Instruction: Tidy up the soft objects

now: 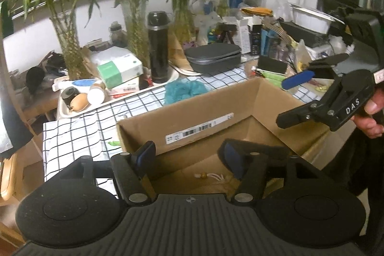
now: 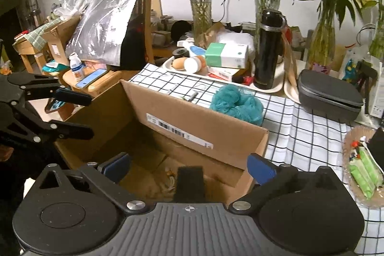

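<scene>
Above the cardboard box's open rim, both tongs gape released, empty.

Left gripper: we hold it angled downward, jaws parted, nothing between the blue pads.

Right gripper: we hold it angled downward too, jaws spread wide, nothing gripped.

Right hand: our fingers wrap the black handle, thumbnail showing, dark sleeve below.
</scene>
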Tool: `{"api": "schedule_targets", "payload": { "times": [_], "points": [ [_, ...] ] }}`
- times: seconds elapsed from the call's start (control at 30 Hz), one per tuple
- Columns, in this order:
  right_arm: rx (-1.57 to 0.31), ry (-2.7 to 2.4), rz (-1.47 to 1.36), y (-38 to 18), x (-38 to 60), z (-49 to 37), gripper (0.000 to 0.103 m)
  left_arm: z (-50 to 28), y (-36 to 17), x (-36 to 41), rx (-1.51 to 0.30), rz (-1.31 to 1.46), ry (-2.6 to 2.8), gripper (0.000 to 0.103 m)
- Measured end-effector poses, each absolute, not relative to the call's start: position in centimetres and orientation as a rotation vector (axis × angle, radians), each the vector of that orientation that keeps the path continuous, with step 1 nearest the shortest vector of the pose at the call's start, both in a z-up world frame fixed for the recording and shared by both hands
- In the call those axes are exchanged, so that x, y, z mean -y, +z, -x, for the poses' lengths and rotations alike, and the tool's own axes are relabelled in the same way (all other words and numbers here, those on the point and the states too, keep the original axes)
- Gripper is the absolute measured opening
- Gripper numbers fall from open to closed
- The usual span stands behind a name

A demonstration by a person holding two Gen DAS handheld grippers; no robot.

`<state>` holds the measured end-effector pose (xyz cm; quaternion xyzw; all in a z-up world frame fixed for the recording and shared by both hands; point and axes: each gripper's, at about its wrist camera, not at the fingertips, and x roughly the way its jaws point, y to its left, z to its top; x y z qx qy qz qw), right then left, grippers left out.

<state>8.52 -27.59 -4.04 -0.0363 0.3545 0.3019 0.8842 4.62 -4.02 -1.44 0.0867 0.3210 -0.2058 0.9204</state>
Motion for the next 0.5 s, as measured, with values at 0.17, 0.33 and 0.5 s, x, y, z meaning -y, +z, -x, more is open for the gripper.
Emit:
{"api": "schedule_targets", "payload": {
  "times": [0.17,0.33,0.5],
  "points": [
    [-0.72,0.583,0.066,-4.0,28.0,-8.8,0.103,-4.8,-1.1,3.4,-0.648,-0.164,-0.404,0.063],
    [-0.726,0.54,0.061,-4.1,28.2,-9.3,0.103,-5.1,-1.0,3.0,-0.642,-0.172,-0.392,0.063],
    [-0.728,0.516,0.058,-4.3,28.3,-9.5,0.103,-5.2,-0.9,2.7,-0.63,-0.197,-0.376,0.063]
  ]
}}
